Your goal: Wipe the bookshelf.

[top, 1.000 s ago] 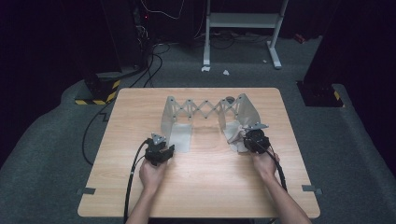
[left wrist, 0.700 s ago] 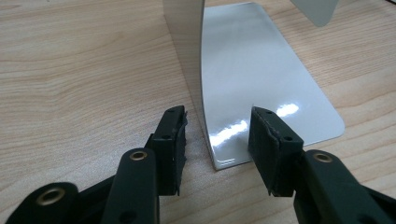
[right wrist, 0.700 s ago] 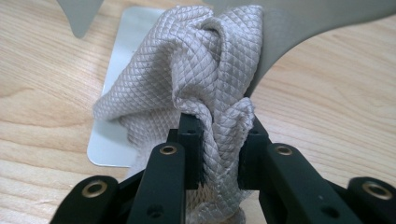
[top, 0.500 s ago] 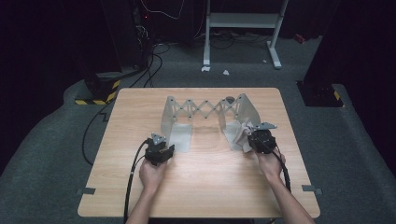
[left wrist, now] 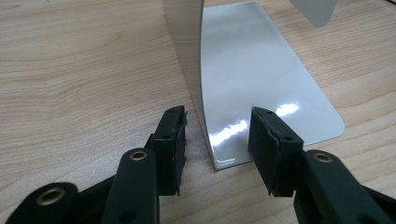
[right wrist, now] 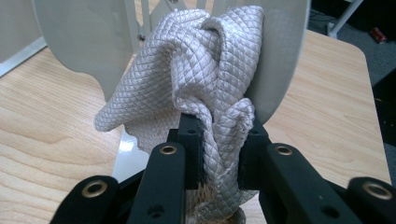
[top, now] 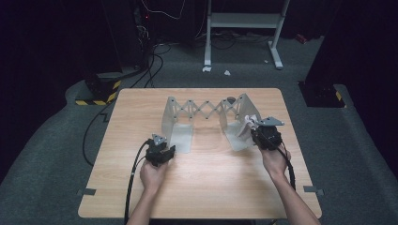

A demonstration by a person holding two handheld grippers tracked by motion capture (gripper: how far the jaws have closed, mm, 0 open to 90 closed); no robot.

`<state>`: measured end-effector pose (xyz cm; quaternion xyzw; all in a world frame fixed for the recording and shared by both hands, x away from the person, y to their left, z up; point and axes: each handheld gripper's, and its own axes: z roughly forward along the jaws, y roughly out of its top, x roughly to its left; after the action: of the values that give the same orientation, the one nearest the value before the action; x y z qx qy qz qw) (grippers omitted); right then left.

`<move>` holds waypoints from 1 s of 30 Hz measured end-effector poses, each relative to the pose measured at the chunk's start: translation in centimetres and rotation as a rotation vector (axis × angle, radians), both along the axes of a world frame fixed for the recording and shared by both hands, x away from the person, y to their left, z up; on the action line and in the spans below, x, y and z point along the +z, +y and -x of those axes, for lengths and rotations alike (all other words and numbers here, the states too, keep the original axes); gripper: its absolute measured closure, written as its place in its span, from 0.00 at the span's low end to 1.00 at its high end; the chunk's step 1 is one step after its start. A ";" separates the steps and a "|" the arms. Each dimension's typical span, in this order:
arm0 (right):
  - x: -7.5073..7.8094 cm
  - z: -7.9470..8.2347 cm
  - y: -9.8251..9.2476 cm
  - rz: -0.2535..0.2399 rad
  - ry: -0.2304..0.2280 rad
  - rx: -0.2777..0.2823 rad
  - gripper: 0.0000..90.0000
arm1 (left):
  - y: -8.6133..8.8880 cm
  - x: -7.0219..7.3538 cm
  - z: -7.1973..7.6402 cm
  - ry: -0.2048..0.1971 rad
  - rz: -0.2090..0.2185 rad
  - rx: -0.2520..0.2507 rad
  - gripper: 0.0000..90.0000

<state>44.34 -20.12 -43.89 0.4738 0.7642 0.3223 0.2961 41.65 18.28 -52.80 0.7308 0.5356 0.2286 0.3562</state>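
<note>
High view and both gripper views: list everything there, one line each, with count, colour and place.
Table: one, light wood, centre of the grey carpet.
Expandable bookend rack: one, grey metal, far half of the table, two end plates joined by a scissor lattice.
Cloth: one, pale beige, quilted, bunched against the rack's right end plate.
White stand: one, on the floor beyond the table.
Left gripper: one, black, jaws apart astride the corner of the rack's left base plate.
Right gripper: one, black, clamped on the cloth.
Hands: two, near edge.
</note>
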 end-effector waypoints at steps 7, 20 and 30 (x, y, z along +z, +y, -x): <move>-2.6 -1.0 0.6 0.034 0.066 -0.005 0.85 | 0.0 0.0 0.0 0.000 0.001 0.000 0.62; -0.5 0.0 0.0 -0.005 0.010 -0.006 0.85 | 0.0 0.0 0.0 0.000 0.010 0.003 0.62; 3.3 0.5 -0.2 -0.030 -0.056 -0.001 0.85 | 0.0 0.0 0.0 0.000 0.008 0.003 0.62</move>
<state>43.84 -20.31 -40.62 0.4695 0.7504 0.3466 0.3105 41.64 18.30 -52.81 0.7285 0.5375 0.2270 0.3591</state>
